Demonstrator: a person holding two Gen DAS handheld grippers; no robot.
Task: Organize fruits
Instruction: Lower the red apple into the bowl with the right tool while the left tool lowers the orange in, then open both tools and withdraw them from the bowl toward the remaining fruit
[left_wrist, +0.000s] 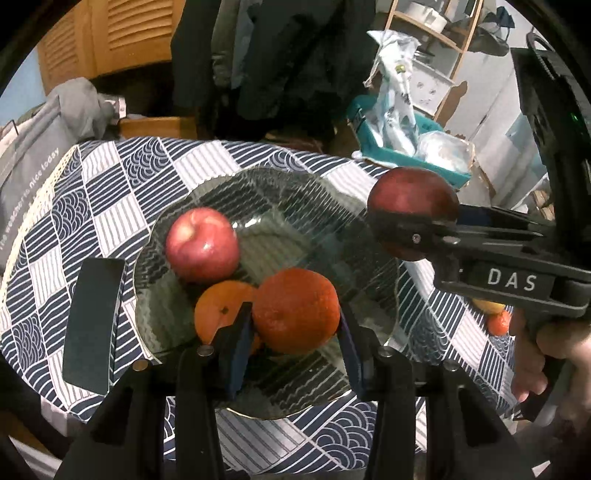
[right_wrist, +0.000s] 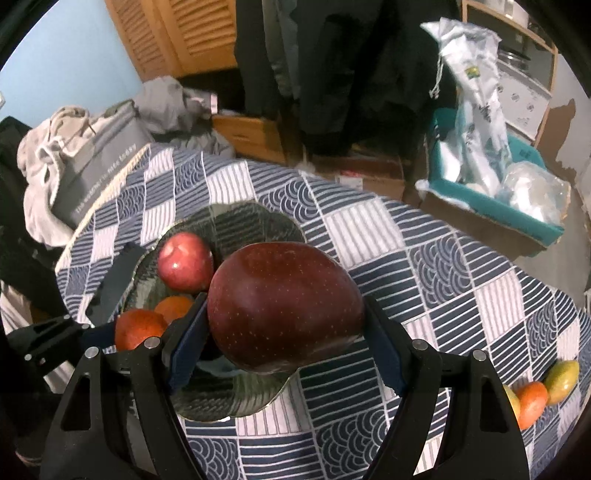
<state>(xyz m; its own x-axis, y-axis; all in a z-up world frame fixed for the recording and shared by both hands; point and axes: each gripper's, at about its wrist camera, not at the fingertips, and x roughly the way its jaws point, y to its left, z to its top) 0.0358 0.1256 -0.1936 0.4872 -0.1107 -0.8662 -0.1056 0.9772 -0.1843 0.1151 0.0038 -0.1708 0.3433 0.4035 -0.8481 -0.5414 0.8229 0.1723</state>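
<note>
The right gripper (right_wrist: 286, 325) pinches a dark red apple (right_wrist: 284, 302) between its blue pads, held in the air over the near rim of the glass plate (right_wrist: 229, 402). The left gripper (left_wrist: 295, 325) has its jaws around an orange (left_wrist: 295, 310) resting on the plate; the left pad touches it, the right looks just beside. A lighter apple (left_wrist: 202, 244) and a second orange (left_wrist: 221, 310) lie in the plate

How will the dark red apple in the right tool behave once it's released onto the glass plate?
The dark red apple looks rounded and glossy, so it will probably roll a little on the smooth glass plate. It appears firm between the right tool pads, unlikely to deform. It may bump the lighter red apple.
</note>
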